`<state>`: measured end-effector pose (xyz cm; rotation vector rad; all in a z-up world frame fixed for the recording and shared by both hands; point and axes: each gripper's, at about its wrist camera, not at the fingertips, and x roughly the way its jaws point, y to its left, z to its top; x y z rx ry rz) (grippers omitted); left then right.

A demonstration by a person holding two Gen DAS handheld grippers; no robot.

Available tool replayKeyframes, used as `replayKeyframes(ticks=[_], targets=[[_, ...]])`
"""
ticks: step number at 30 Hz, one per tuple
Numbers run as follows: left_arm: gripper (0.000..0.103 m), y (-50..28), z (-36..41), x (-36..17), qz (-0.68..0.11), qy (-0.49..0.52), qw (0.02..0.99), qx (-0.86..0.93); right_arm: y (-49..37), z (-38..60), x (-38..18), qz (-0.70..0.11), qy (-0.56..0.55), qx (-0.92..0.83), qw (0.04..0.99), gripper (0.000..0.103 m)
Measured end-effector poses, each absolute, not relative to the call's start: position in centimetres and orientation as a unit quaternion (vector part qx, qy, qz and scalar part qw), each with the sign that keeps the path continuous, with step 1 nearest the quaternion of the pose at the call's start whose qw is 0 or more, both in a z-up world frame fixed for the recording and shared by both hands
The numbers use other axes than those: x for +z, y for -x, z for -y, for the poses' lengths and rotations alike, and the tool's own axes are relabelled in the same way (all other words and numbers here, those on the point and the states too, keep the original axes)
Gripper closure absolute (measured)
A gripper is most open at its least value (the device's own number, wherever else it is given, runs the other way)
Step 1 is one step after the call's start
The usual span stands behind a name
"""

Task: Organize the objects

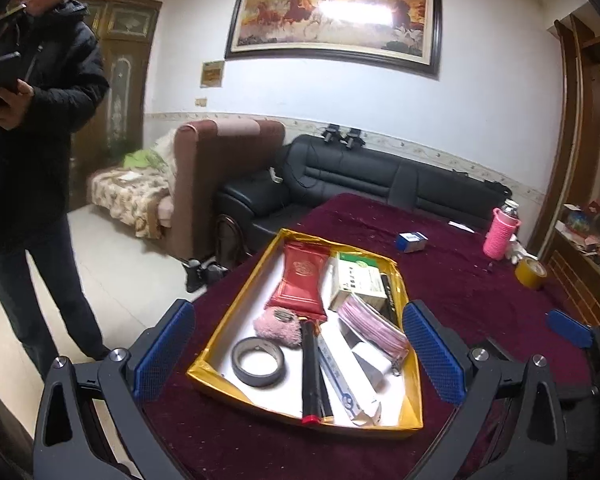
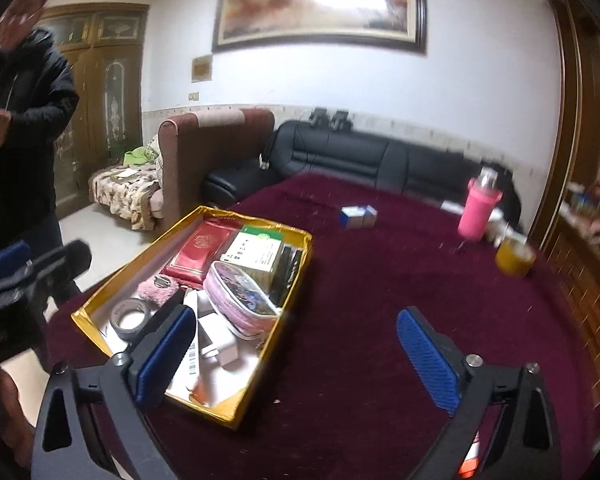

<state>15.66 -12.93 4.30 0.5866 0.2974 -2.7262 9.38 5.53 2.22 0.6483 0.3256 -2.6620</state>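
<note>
Two grippers hang over the near edge of a table draped in dark maroon velvet cloth (image 1: 460,280). The left gripper (image 1: 300,344) has its blue-padded jaws spread as wide as they go, with nothing between the pads; the right gripper (image 2: 296,356) stands just as wide and is likewise empty.

Just beyond the left gripper, near the table's near-left corner, sits a shallow gold-foil cardboard box with a white floor (image 1: 236,312). At its near end lie a grey roll of tape (image 1: 257,361), a black stick with a red end cap (image 1: 312,372) and a long white carton (image 1: 346,380) — side by side, the stick touching the carton. Past them sit a fluffy pink puff with a metal clip (image 1: 278,326) and a pink zipped pouch (image 1: 374,326), the pouch tilted against the box's right wall. At the far end a red embossed foil packet (image 1: 302,278) lies beside a white-and-green medicine carton (image 1: 358,280).

Farther out on the cloth, well apart from the box, rests a small blue-and-white carton (image 1: 411,241). By the far right edge stands a bottle in a pink knitted sleeve (image 1: 500,236), with a roll of yellow-brown tape (image 1: 531,273) near it.

Beyond the table are a black leather sofa (image 1: 360,176) and — at the left — a person in a dark padded jacket (image 1: 40,100) holding a phone.
</note>
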Motion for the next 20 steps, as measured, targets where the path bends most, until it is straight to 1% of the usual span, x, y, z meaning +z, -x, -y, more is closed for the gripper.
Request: replayKeyframes(ticks=[3, 12, 20], targets=[[0.000, -16.1, 13.0, 4.6, -0.103, -0.205, 0.179, -0.957, -9.7, -5.7, 1.9, -0.123, -0.231, -0.946, 0.193, 0.000], [0.000, -15.9, 13.1, 4.2, -0.094, -0.224, 0.204, -0.948, -9.6, -6.4, 1.6, -0.100, -0.249, -0.942, 0.204, 0.000], [0.000, -15.2, 14.2, 3.0, -0.098, -0.251, 0.230, -0.935, -9.4, -5.0, 1.2, -0.113, -0.259, -0.936, 0.209, 0.000]])
